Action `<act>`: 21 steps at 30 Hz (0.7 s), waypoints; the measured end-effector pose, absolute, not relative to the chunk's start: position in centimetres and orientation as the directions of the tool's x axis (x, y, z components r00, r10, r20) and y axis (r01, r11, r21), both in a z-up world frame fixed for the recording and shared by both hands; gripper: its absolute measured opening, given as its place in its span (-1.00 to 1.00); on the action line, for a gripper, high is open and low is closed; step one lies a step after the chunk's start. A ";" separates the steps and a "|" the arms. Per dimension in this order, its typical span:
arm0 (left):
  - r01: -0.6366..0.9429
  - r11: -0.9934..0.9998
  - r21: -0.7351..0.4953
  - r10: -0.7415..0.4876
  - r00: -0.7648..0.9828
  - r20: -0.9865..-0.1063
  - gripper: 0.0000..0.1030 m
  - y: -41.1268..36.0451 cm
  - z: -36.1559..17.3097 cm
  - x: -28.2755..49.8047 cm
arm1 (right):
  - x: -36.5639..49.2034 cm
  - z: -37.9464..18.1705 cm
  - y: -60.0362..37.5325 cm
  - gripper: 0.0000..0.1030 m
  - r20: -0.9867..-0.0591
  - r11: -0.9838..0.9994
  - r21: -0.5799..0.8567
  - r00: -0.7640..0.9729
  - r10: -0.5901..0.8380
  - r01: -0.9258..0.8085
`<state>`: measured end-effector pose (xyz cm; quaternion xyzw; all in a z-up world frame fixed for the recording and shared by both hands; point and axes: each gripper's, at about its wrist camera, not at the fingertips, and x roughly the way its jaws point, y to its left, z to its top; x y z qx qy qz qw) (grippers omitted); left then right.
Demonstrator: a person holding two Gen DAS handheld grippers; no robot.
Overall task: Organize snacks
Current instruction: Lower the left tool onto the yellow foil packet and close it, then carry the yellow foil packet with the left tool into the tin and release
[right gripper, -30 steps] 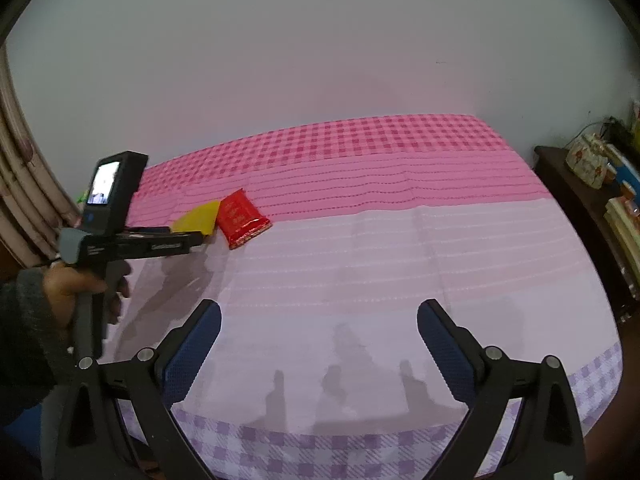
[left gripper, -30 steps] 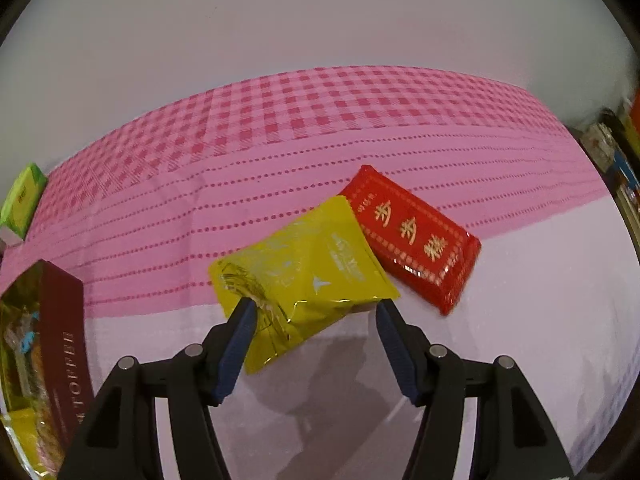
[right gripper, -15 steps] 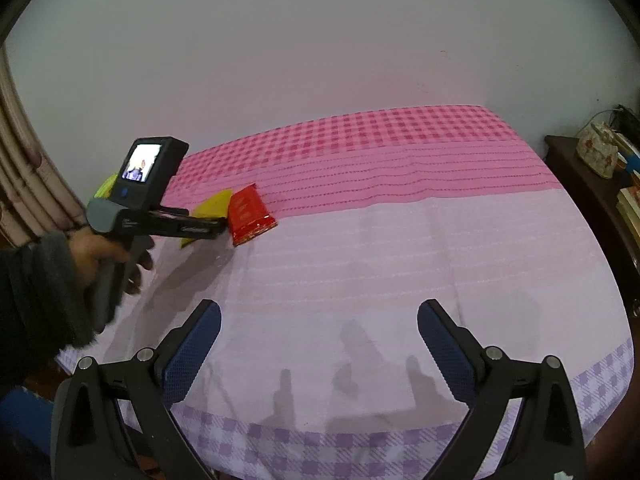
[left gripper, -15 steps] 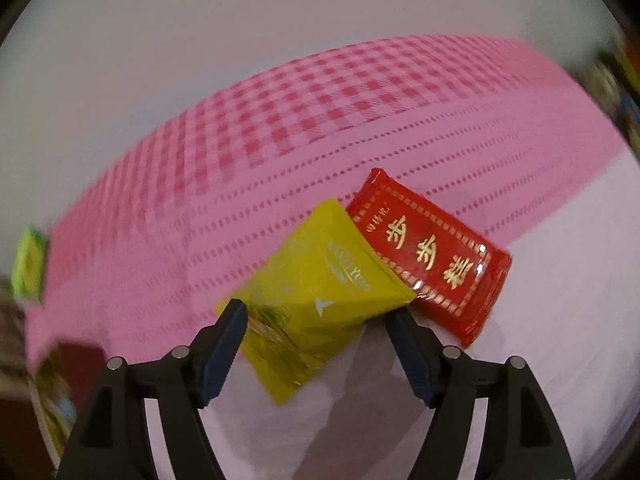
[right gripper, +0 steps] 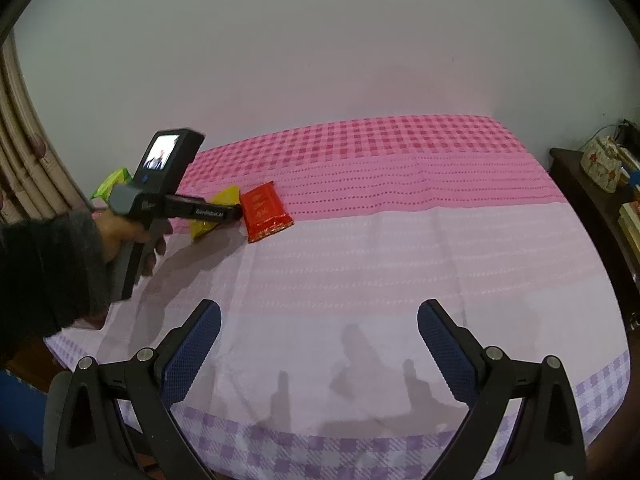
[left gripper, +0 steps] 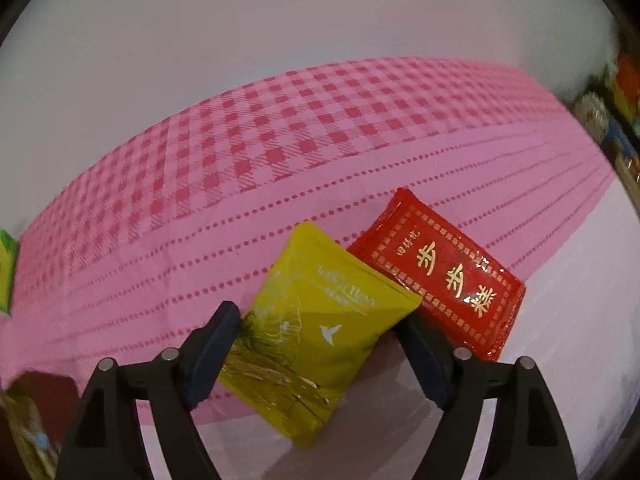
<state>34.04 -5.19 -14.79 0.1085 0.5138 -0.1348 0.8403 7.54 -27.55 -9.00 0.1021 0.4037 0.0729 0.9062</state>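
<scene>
A yellow snack pouch (left gripper: 320, 328) lies on the pink bed cover, its corner overlapping a red snack packet (left gripper: 444, 280) with gold characters to its right. My left gripper (left gripper: 320, 332) is open, its two fingers straddling the yellow pouch, one on each side. In the right wrist view the left gripper (right gripper: 236, 212) reaches over the yellow pouch (right gripper: 224, 200) beside the red packet (right gripper: 266, 212). My right gripper (right gripper: 318, 332) is open and empty, over the pale near part of the bed.
A green packet (left gripper: 8, 276) lies at the far left; it also shows in the right wrist view (right gripper: 112, 184). A dark red box (left gripper: 36, 408) sits at the lower left. A dark side table (right gripper: 592, 200) with clutter stands right of the bed. A curtain (right gripper: 20, 160) hangs at left.
My left gripper has moved forward over the bed, so the yellow pouch now sits between its fingers. The right gripper has barely moved.
</scene>
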 end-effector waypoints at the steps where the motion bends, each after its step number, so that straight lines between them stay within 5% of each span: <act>1: 0.337 0.941 0.031 -0.129 0.441 -0.888 0.41 -4.9 -14.7 33.8 | 7.5 -8.9 -27.6 0.91 -0.713 0.968 0.246 0.667 0.216 -0.050; 6: 0.374 0.925 0.064 -0.122 0.453 -0.883 0.08 -5.8 -14.2 32.0 | 7.5 -9.0 -27.5 0.91 -0.715 0.969 0.242 0.664 0.217 -0.055; 21: 0.324 0.943 0.075 -0.103 0.499 -0.861 0.06 -7.3 -11.9 27.5 | 7.7 -8.6 -28.1 0.91 -0.705 0.963 0.267 0.673 0.226 -0.043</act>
